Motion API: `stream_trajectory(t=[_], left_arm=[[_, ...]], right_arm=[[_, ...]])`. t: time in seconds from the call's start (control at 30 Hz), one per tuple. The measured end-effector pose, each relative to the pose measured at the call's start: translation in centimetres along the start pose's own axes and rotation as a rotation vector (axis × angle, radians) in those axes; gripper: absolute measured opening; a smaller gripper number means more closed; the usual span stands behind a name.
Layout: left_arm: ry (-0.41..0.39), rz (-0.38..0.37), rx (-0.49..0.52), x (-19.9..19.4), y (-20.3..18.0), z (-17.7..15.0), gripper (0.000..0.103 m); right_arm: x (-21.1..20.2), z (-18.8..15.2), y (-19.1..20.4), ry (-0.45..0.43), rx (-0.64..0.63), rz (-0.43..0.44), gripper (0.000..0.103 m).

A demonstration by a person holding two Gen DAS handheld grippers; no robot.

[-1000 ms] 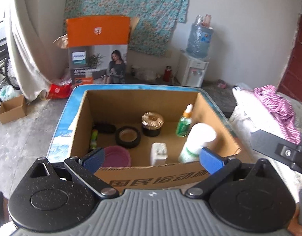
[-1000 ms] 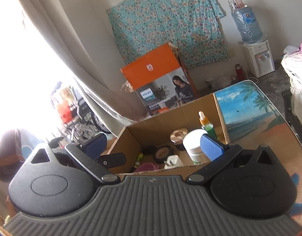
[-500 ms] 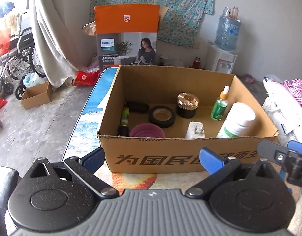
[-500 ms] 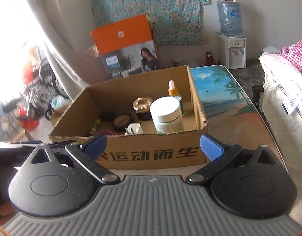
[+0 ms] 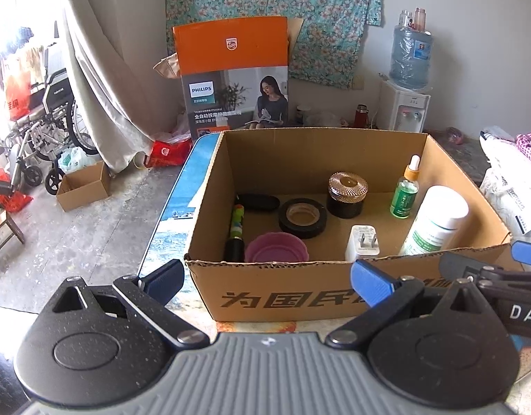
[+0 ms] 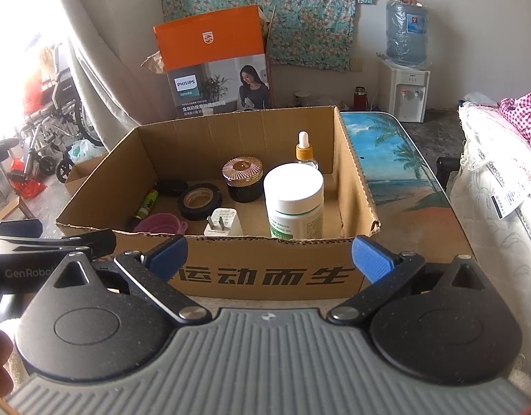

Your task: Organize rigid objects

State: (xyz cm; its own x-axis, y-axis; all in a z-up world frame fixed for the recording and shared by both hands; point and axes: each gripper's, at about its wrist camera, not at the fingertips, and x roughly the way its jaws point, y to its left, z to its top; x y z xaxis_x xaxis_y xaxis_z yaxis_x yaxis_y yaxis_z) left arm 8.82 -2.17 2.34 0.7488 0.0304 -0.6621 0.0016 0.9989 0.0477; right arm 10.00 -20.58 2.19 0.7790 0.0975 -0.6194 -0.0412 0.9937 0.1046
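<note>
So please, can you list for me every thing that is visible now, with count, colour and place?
open cardboard box: 1, brown, on the beach-print table
white-capped plastic bottle: 1, white and green, box front right
green dropper bottle: 1, box back right
gold-lidded dark jar: 1, box back centre
black tape roll: 1, box middle
white plug adapter: 1, box front
pink bowl: 1, box front left
orange Philips carton: 1, behind the box
water dispenser: 1, white, far right wall
left gripper: 1, open
right gripper: 1, open

Home; water dispenser point(image 5: 406, 110); wheelchair point(image 5: 45, 128); curtain point(image 5: 96, 79)
</note>
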Motion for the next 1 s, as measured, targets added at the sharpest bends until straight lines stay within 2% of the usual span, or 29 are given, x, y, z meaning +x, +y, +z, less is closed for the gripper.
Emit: stream_trajectory(t=[1.0], left_arm=[[-0.002,0.019,0.010,-0.06,0.17,0.08,0.103]], right_arm=[[-0.58,0.24,0.15,-0.008,-0.005,-0.024,0.102]])
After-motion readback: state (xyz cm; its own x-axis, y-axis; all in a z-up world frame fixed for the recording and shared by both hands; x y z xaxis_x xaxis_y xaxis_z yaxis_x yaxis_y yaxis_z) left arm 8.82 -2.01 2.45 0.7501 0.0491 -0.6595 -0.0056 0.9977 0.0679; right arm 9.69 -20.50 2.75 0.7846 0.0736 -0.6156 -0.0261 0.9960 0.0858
